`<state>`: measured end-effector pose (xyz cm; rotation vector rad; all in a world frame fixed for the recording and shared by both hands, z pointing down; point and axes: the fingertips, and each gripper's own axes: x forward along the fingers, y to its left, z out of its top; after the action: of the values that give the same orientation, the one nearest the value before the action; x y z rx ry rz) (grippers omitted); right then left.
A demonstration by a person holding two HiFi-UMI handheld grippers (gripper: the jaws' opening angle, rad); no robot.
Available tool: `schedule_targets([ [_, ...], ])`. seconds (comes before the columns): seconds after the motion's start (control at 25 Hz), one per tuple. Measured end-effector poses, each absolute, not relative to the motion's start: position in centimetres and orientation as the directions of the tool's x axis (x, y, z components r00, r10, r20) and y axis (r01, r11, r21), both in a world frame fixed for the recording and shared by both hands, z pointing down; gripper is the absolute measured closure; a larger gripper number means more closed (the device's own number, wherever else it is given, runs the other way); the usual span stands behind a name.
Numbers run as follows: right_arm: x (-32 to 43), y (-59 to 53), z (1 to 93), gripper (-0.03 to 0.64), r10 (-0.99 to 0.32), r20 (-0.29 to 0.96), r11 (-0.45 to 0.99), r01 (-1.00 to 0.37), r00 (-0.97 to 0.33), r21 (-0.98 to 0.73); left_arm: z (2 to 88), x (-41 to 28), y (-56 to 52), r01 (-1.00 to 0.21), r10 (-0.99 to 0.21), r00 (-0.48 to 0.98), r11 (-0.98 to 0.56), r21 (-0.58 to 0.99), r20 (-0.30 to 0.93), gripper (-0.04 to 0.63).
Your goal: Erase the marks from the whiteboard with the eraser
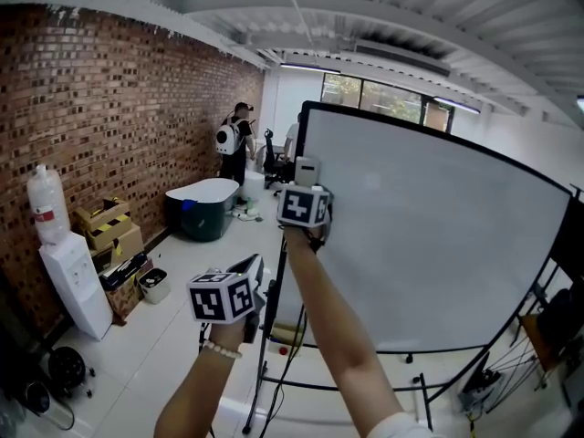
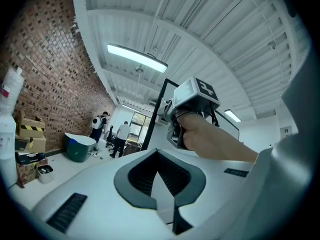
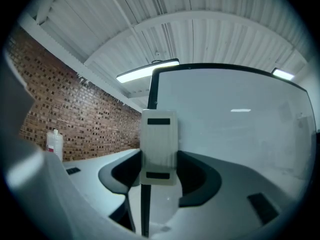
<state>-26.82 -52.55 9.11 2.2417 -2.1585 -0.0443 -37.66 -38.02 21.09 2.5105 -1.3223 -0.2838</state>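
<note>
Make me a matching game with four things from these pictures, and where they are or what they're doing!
Things:
1. eraser
2. whiteboard
3. water dispenser
4. left gripper

Matches:
A. stands against the brick wall
B. jaws together, holding nothing
C. clamped in the right gripper
D. the biggest thing, with a black frame

Right pairs: 1-C, 2-D, 3-A, 4-B
</note>
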Motion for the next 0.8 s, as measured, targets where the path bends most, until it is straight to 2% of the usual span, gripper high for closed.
schedule_targets([
  [0.44,-27.0,-52.6,16.1,0.368,-0.998,0.043,-0.045,-0.998,0.047,0.054,23.3,-37.1,-38.5,-0.762,-0.822,0.569,-0.533,0.368,-0.014,0.607],
  [0.8,-26.2,-52.6,17.4,0.368,-0.997,0.064,-0.036,-0.997,0.041,0.069,24.2,-35.8,-38.5,-0.749,-0.809,0.588,-0.547,0.375,-0.005,0.607],
])
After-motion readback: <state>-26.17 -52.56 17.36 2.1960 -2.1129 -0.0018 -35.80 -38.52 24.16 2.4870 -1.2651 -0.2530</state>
